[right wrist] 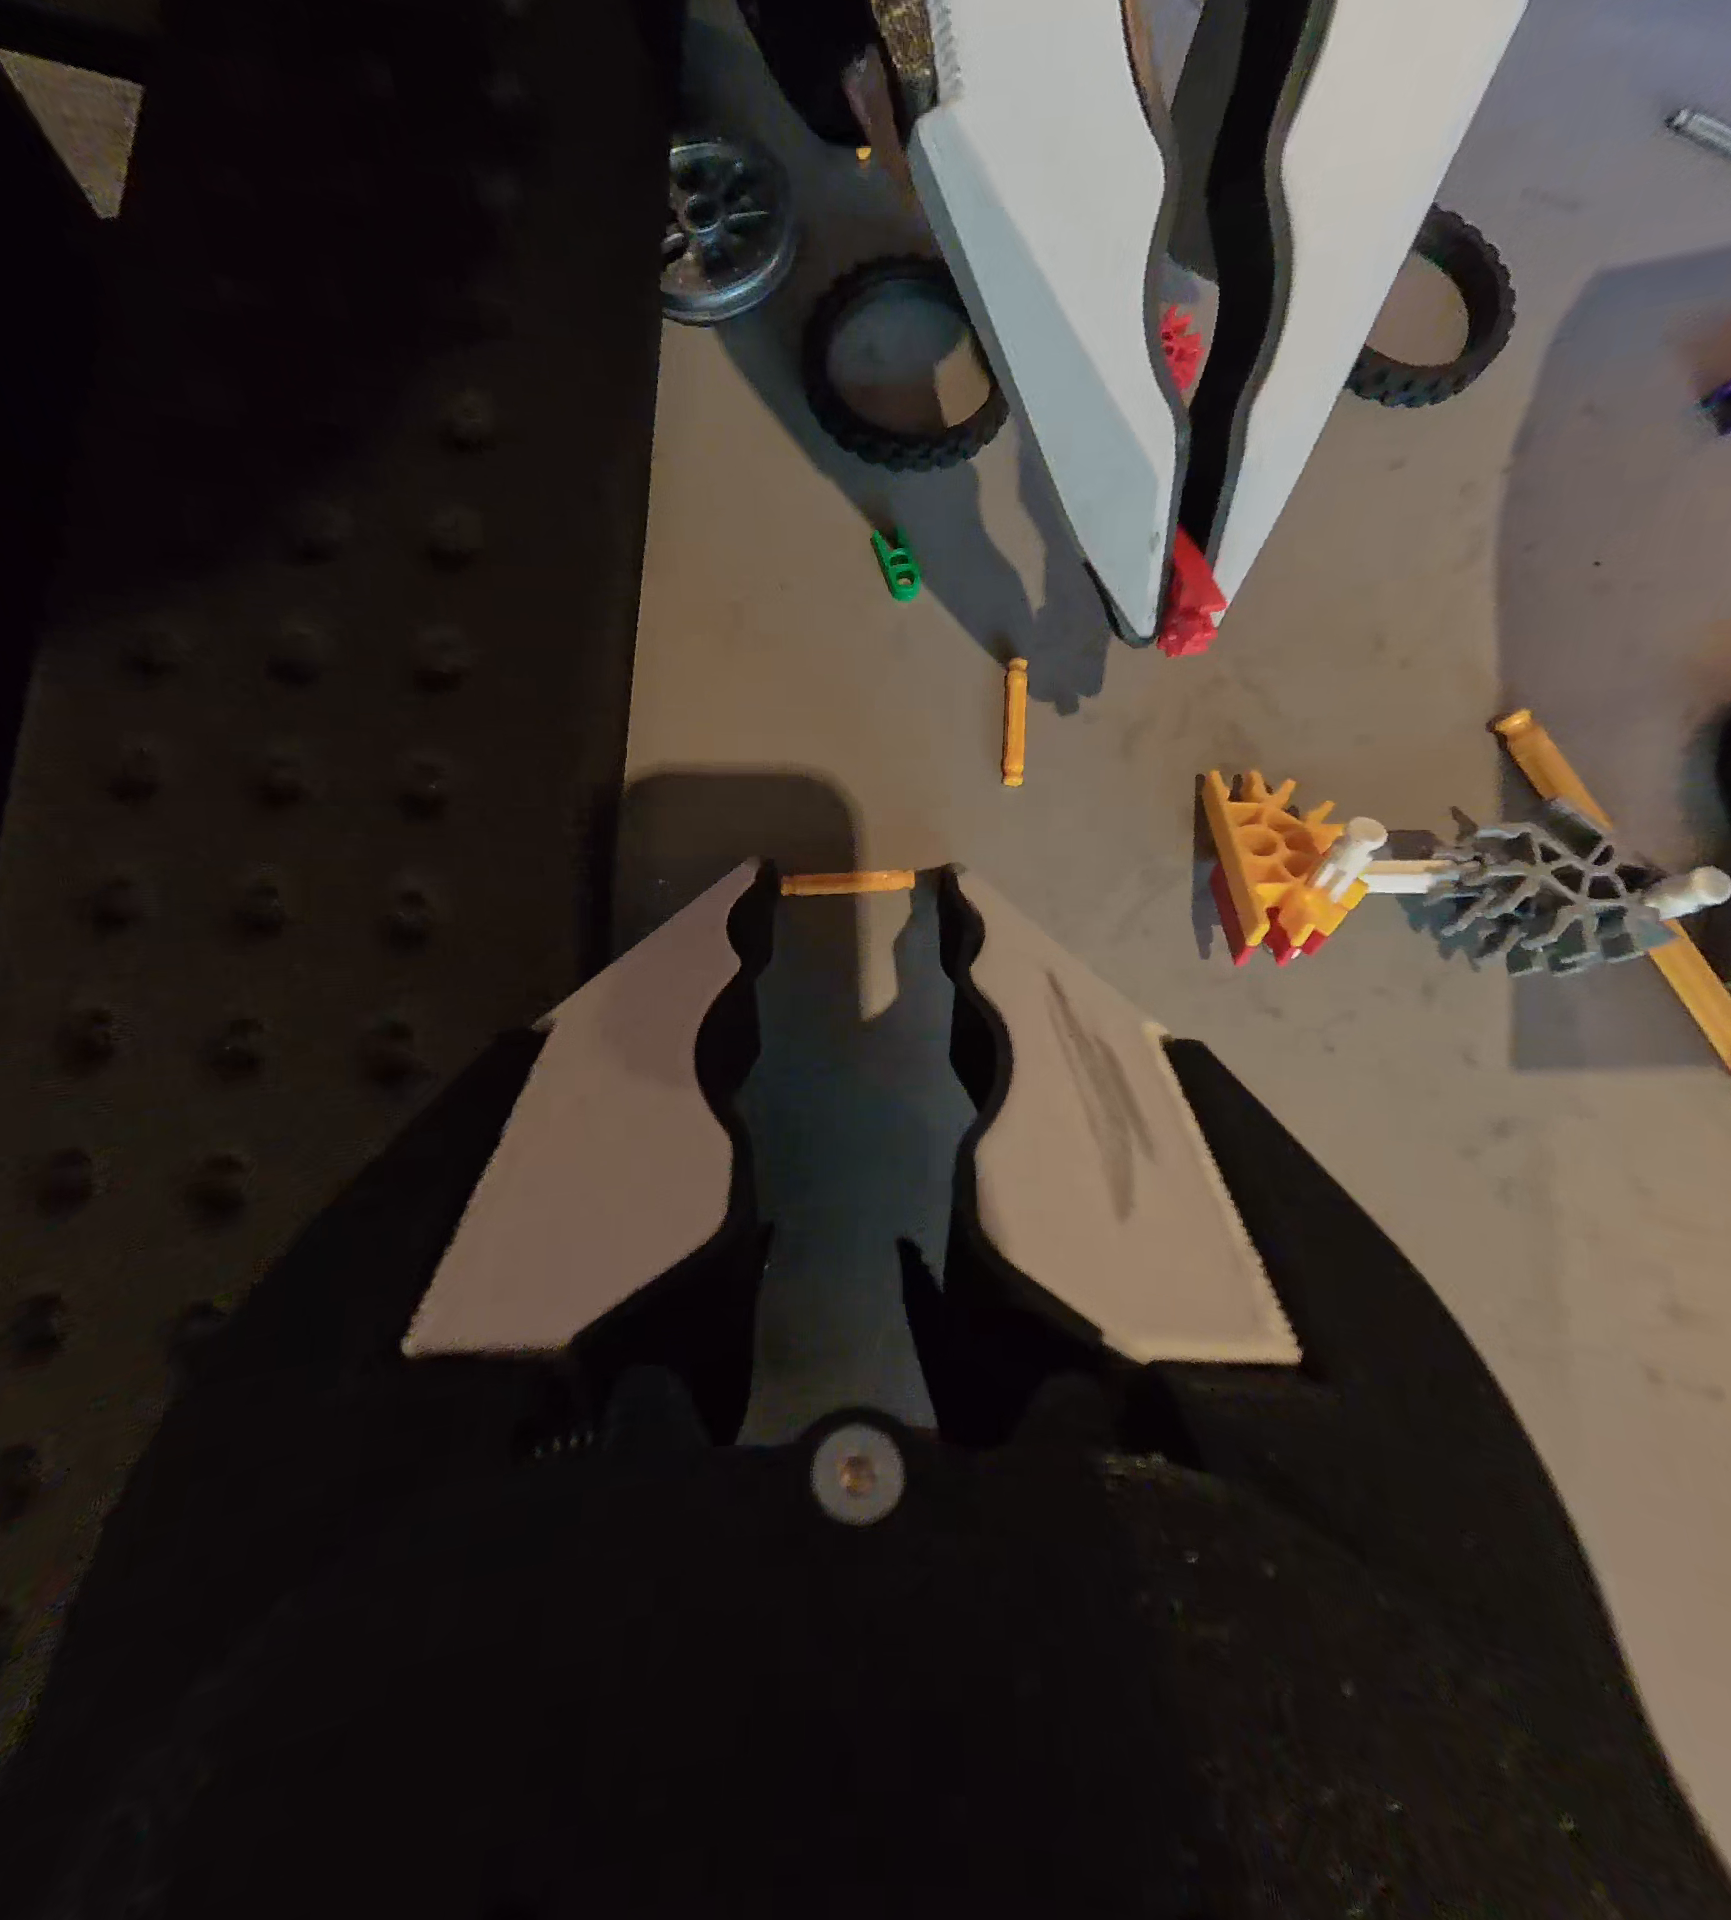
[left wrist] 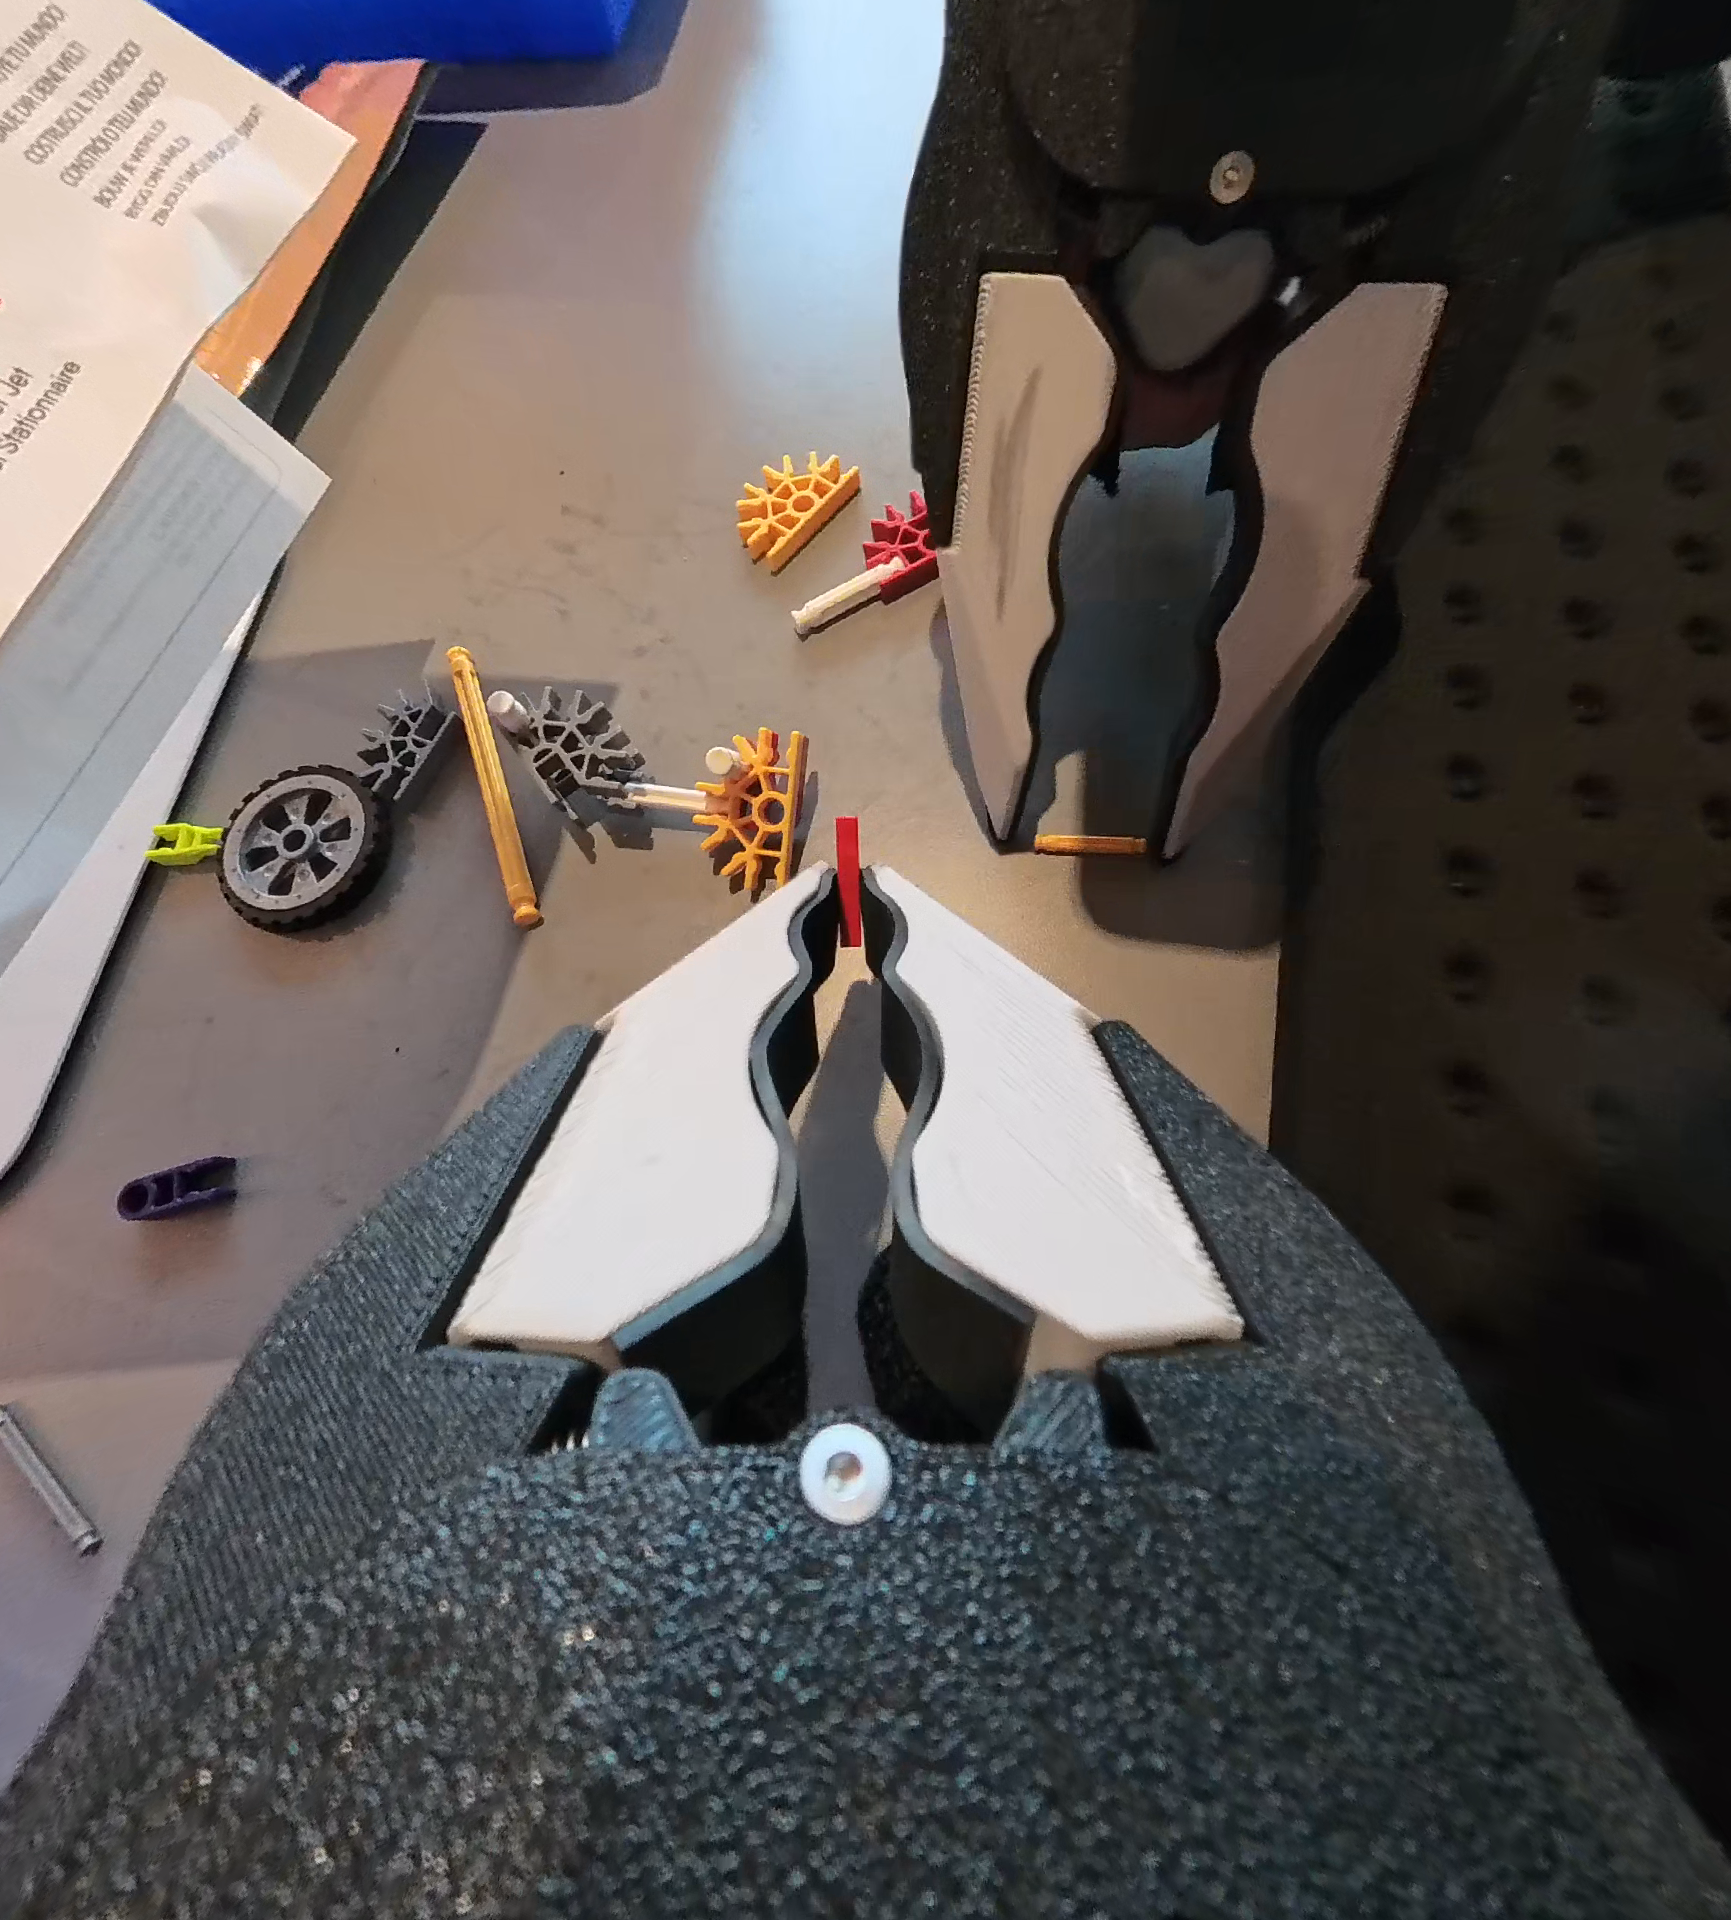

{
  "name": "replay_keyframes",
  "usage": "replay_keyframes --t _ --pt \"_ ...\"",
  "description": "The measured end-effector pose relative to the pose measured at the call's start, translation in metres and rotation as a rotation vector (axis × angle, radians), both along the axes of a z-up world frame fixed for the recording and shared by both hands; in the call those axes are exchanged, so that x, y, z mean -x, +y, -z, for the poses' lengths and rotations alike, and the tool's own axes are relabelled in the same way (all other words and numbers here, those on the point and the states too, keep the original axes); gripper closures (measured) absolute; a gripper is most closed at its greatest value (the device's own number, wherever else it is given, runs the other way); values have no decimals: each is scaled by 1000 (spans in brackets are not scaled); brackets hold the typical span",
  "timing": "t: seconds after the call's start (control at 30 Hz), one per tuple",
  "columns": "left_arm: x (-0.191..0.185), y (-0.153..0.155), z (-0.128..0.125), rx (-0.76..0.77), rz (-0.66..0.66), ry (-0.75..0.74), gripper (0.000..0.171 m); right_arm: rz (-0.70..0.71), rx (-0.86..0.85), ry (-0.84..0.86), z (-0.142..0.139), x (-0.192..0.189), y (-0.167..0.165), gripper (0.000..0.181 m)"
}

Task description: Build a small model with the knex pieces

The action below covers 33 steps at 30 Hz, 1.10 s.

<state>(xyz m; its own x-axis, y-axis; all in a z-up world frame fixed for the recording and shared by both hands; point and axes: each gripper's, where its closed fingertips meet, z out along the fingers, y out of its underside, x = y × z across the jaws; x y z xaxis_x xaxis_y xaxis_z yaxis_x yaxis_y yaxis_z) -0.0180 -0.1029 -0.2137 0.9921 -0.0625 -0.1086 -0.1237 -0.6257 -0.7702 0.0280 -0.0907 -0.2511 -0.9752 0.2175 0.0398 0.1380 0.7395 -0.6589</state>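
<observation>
My left gripper (left wrist: 848, 881) is shut on a small red connector (left wrist: 847, 847), which stands up thin between the fingertips. It also shows in the right wrist view (right wrist: 1188, 608), with the red connector (right wrist: 1191, 603) sticking out at the tips just above the grey table. My right gripper (right wrist: 853, 883) is shut on a short orange rod (right wrist: 845, 884), held crosswise by its ends between the fingertips. It also shows in the left wrist view (left wrist: 1087, 844), facing my left gripper. A second short orange rod (right wrist: 1015, 722) lies on the table between the two grippers.
A part-built assembly (left wrist: 632, 769) of grey and orange connectors on white rods lies left of my left gripper, beside a long yellow rod (left wrist: 492, 784) and a wheel (left wrist: 300, 847). Loose connectors (left wrist: 796, 509), tyres (right wrist: 902, 364), a green clip (right wrist: 897, 566), instruction sheets (left wrist: 61, 416) and a black studded mat (left wrist: 1567, 935) surround them. The grippers' ends are close to 6 cm from one another. From either gripper's tips it is about 6 cm to the green clip (right wrist: 897, 566).
</observation>
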Motion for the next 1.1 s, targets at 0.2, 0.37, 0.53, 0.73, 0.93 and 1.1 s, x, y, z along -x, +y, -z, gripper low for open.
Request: replay_keyframes --t 0.2,0.37,0.53,0.73,0.93,1.1 --pt "-2 1 6 22 15 -12 170 -30 10 2 0 -1 -2 157" --pt "-10 1 12 48 47 -41 170 -26 35 12 -1 -1 -1 157" --pt "-25 4 21 93 106 -67 170 20 115 12 -7 5 2 157" --pt "-39 5 37 177 169 -68 170 42 190 23 -17 11 0 158" --pt "-40 6 37 175 167 -88 170 32 186 40 -16 10 -3 157" --pt "-40 6 37 166 166 -101 170 30 168 51 -13 11 -7 158"
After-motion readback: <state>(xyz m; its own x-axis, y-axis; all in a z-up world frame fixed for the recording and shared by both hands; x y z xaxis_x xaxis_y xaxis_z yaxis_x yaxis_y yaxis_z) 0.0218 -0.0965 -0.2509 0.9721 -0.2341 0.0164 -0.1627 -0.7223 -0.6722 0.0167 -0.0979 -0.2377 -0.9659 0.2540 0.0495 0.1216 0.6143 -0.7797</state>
